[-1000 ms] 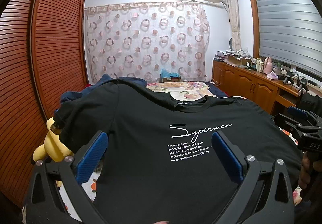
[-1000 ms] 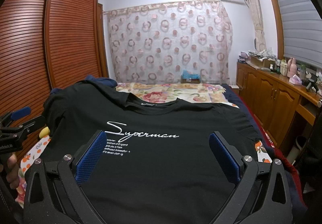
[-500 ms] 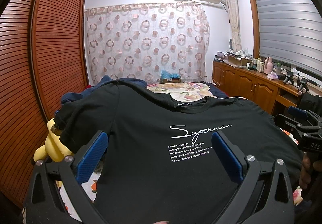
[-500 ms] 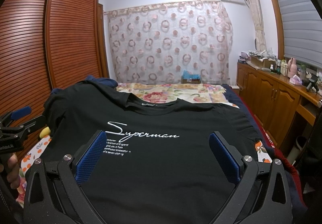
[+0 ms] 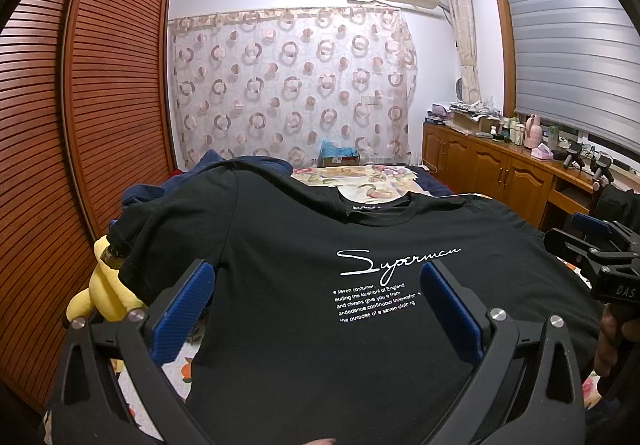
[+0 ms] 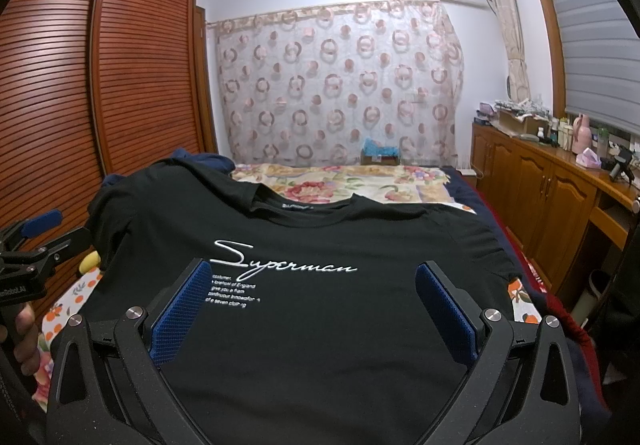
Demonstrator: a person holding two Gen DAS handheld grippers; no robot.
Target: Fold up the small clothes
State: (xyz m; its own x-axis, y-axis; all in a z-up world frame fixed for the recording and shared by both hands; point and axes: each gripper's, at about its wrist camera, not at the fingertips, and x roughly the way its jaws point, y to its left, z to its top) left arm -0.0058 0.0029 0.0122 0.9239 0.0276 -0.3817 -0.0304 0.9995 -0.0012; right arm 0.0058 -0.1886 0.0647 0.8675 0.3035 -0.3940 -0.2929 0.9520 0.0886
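The black cotton T-shirt with white writing (image 5: 300,285) lies flat ahead, collar far, between the 2 wide-open grippers, left gripper (image 5: 316,297) and right gripper (image 6: 308,297).

Even, soft indoor light; sharp focus throughout; strong fisheye bending with dark vignetted corners; no glare.

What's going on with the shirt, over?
Left gripper open, right gripper open, both empty. Shirt flat on the bed, print up, not folded. Yellow toy under its left sleeve.
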